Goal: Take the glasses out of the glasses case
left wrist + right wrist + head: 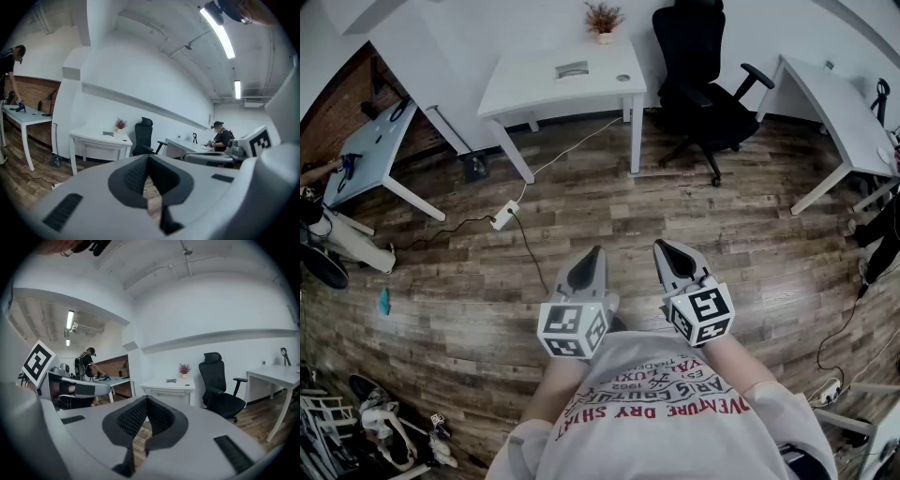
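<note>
A: Where is the glasses case? I do not find it near the person.

B: I cannot find it with certainty either. Nothing is within reach. The person stands on the wooden floor (pixel 722 234), well apart from all furniture. On the white desk (pixel 534 89) ahead lies a small grey flat object (pixel 572 68), near a potted plant (pixel 603 19). It may be the case, but it is too small to tell.

A: And the 2 tongs?

B: The left gripper (pixel 596 250) and the right gripper (pixel 661 246) are both clenched, pads together, with nothing between them. They are held side by side in front of the body, pointing slightly downward.

A: So what can go wrong from here?

B: I see 3 risks. First, a cable (pixel 530 253) and a power strip (pixel 504 216) lie on the floor between the person and the desk. With both hands occupied, a foot can catch the cable during the walk.

A: And the second?

B: The jaws are closed. If they arrive at the case like this, they only push it along the smooth desk top, perhaps over the edge. They need to open first.

A: The third?

B: The grey object is perhaps not the case at all, and then the walk is wasted. Also, I judge that the case needs 1 gripper to hold it while the other lifts the glasses, otherwise the case can slide or the glasses can slip and fall.
</note>
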